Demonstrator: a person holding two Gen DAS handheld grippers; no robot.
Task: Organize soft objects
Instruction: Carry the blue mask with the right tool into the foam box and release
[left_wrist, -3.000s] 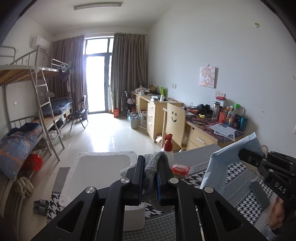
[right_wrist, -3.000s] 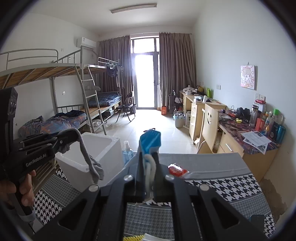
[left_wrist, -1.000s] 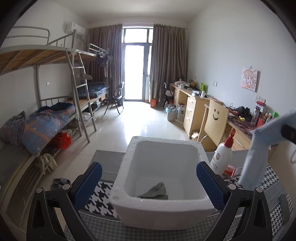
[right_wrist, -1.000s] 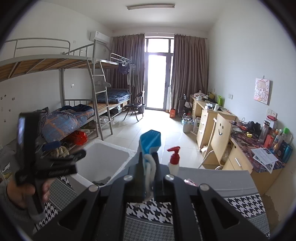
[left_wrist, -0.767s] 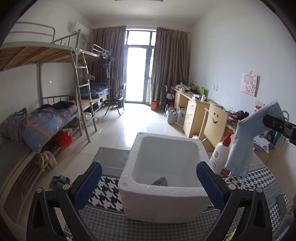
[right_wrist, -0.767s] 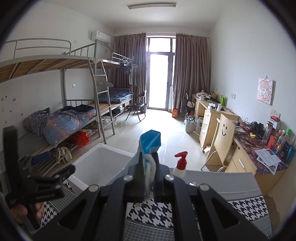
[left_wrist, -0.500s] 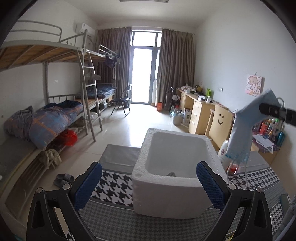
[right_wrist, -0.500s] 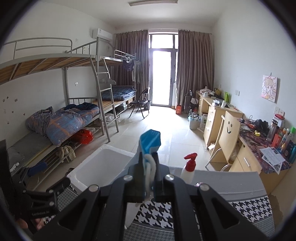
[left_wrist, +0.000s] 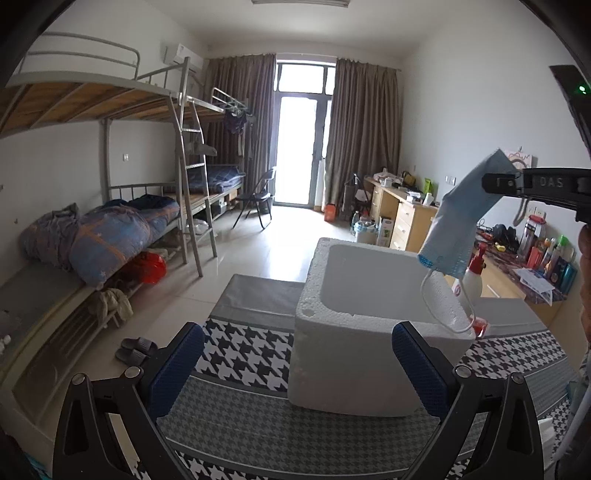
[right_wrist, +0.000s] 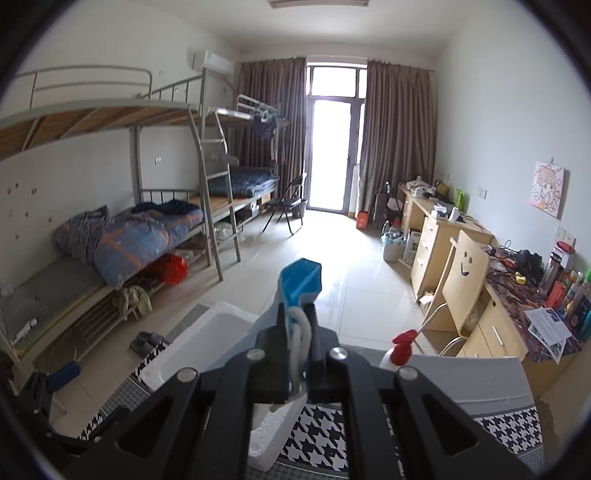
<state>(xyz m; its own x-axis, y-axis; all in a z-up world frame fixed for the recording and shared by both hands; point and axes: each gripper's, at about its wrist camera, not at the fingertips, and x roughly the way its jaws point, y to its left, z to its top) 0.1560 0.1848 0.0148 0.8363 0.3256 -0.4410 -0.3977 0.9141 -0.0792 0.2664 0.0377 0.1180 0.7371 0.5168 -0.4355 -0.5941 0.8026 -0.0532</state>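
The right claw (right_wrist: 297, 354) is clamped on a blue face mask (left_wrist: 460, 221); in the left wrist view the mask hangs down from the pinch, above the right rim of the white foam box (left_wrist: 369, 332), with its white ear loop (left_wrist: 443, 310) drooping over that rim. The left claw (left_wrist: 297, 363) stands wide with nothing between its blue pads (left_wrist: 173, 365), low over the houndstooth cloth (left_wrist: 243, 350) on the counter (left_wrist: 258, 291), and the box sits just ahead between the two pads. A red-capped spray bottle (left_wrist: 471, 275) stands just beyond the box's right side, behind the mask. The cloth to the left of the box lies bare to the counter's far edge, and open floor (left_wrist: 255, 251) stretches beyond.
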